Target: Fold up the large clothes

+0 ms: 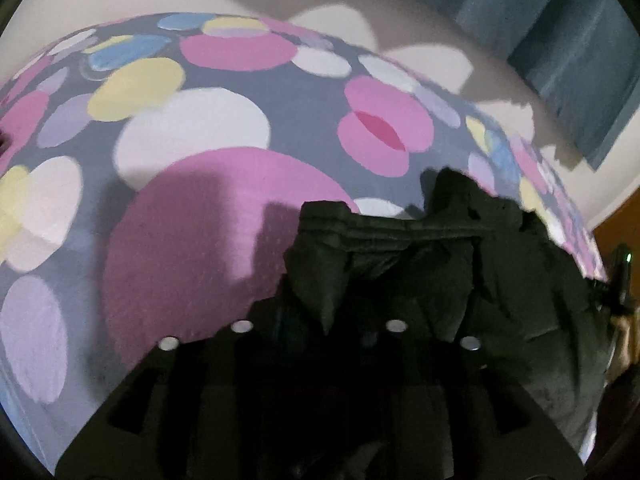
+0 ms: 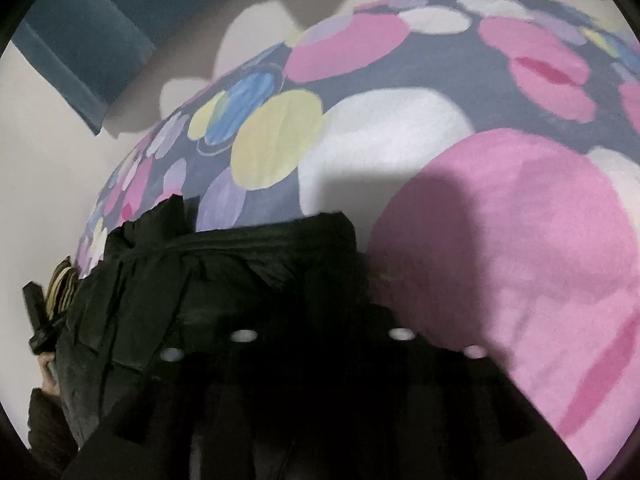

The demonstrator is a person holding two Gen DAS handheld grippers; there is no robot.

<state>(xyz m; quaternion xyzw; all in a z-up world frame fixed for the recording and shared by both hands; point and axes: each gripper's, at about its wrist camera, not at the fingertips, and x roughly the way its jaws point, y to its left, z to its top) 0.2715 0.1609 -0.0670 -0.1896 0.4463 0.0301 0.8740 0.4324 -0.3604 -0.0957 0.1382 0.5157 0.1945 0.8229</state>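
A dark, almost black bulky garment [image 1: 420, 264] lies crumpled on a bed cover [image 1: 192, 128] printed with pink, white, yellow and blue circles. My left gripper [image 1: 320, 332] points down at the garment's left end, with a fold of the cloth between its dark fingers. In the right wrist view the same garment [image 2: 208, 272] fills the lower left, and my right gripper [image 2: 320, 340] sits over its right end, beside a large pink circle of the bed cover [image 2: 520, 240]. The fingers merge with the dark cloth, so I cannot tell whether the pads press on it.
A pale wall with cast shadows rises behind the bed. A blue curtain [image 1: 580, 60] hangs at the far side, and the right wrist view also shows the curtain [image 2: 80, 40]. A hand [image 2: 48, 372] shows at the left edge. A brown wooden surface [image 1: 616, 216] lies past the bed's corner.
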